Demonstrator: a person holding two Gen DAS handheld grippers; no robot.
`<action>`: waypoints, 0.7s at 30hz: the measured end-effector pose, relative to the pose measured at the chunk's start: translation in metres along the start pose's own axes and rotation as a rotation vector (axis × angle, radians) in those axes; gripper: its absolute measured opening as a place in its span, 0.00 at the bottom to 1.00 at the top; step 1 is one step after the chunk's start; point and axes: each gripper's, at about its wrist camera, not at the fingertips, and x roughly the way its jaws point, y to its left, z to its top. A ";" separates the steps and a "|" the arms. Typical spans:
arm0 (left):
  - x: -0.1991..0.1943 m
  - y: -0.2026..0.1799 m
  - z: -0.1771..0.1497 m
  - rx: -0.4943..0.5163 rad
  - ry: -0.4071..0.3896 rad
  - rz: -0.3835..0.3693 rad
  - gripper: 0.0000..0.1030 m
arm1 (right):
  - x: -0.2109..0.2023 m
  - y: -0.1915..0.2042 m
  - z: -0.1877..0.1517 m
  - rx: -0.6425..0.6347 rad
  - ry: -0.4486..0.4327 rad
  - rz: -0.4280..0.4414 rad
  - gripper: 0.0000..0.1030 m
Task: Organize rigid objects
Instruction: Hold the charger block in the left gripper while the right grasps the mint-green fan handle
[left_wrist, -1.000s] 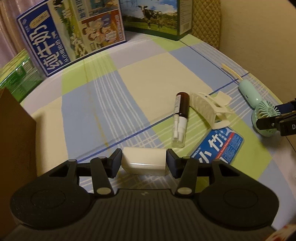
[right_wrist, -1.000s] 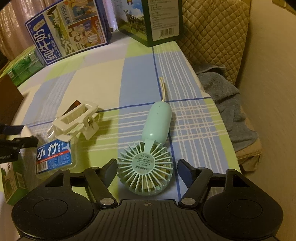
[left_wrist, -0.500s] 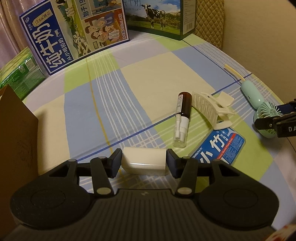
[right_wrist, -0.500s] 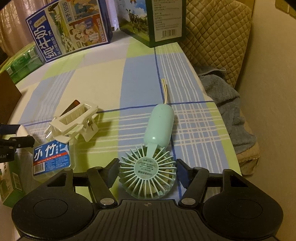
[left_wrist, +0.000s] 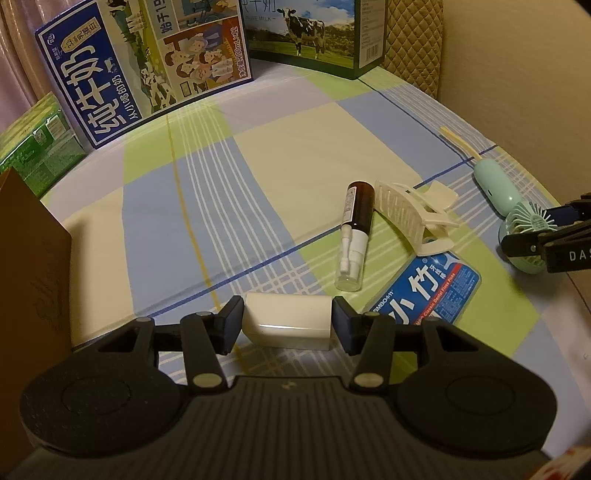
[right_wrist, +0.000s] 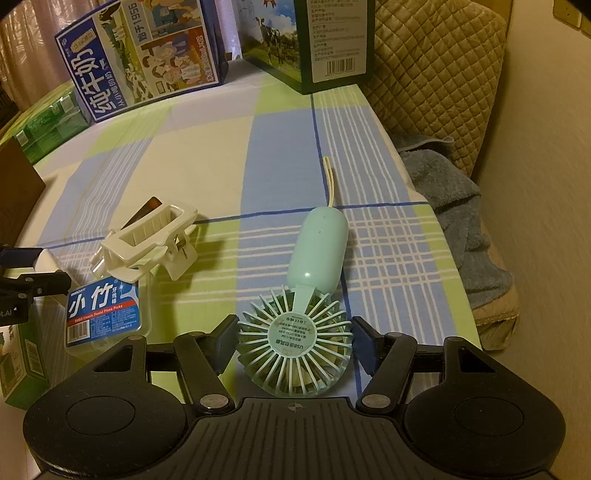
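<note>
The left gripper (left_wrist: 288, 323) clamps the white case (left_wrist: 286, 320) between its fingers; the right gripper (right_wrist: 293, 345) pinches the fan (right_wrist: 295, 350) head, handle pointing beyond the fingertips. Grasping looks done; next, lift both and carry them somewhere tidy.

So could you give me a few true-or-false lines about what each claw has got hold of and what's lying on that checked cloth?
1. The left claw has a white box between its fingers. True.
2. The right claw is around the fan's handle. False: it is around the round head of the mint green fan; the handle points away from it.
3. The brown spray bottle stands upright. False: it lies on its side.
4. The white clip lies right beside the spray bottle. True.
5. The blue floss pick pack is held by a claw. False: it lies on the checked cloth.
</note>
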 end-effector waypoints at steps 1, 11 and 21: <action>0.000 0.000 0.000 -0.001 0.001 -0.001 0.46 | 0.000 0.000 0.000 0.000 0.000 -0.001 0.60; -0.006 0.000 0.000 -0.012 -0.008 -0.002 0.45 | -0.006 -0.003 -0.004 -0.007 -0.035 0.005 0.59; -0.020 0.001 0.000 -0.029 -0.032 -0.008 0.45 | -0.025 -0.006 -0.003 0.009 -0.093 0.019 0.58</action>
